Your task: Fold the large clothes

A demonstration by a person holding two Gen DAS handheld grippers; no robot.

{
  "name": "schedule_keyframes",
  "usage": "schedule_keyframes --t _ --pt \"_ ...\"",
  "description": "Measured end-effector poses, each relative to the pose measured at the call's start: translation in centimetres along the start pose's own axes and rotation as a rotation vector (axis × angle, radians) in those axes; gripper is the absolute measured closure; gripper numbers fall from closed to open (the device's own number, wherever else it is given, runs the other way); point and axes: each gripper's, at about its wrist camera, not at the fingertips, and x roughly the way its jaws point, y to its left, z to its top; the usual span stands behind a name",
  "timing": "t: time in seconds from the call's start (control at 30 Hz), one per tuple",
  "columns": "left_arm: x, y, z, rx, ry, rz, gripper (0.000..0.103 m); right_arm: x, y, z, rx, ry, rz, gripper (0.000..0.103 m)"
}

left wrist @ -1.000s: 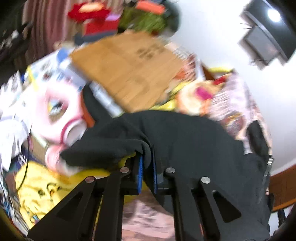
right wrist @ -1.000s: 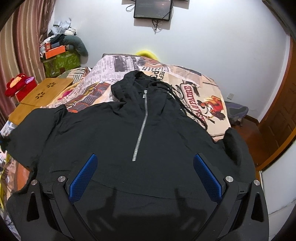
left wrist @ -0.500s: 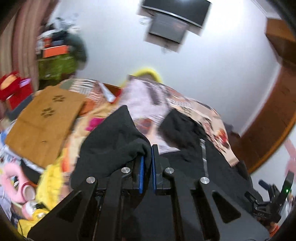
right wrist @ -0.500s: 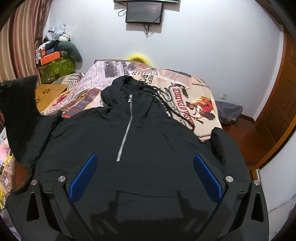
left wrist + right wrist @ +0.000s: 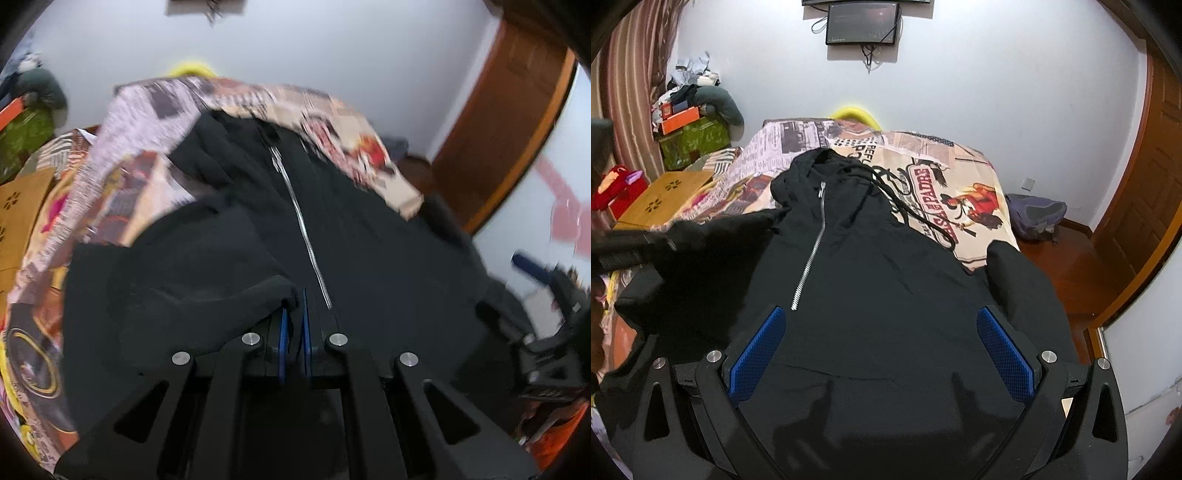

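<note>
My left tongs (image 5: 293, 325) clench the hoodie (image 5: 879, 280) sleeve; right tongs (image 5: 881, 350) released above it. Bedspread (image 5: 945, 192) reads "PADRE".

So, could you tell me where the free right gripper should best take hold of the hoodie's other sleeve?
Probably at the cuff end of the right sleeve, coming from the bed's right edge: it hangs off that edge, unfolded, with the open right gripper nearby.
</note>
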Motion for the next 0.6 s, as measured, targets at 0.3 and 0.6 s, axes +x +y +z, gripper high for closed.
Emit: schedule_keyframes --t 0.3,0.6 --pt "2.9 -2.1 -2.2 0.078 0.113 0.048 0.095 0.2 -0.2 -0.6 -0.017 0.03 0.015 0.0" --pt "-0.6 -2.5 -2.3 0.103 0.085 0.054 0.055 -0.7 1.2 -0.1 -0.029 0.006 0.046 0.0"
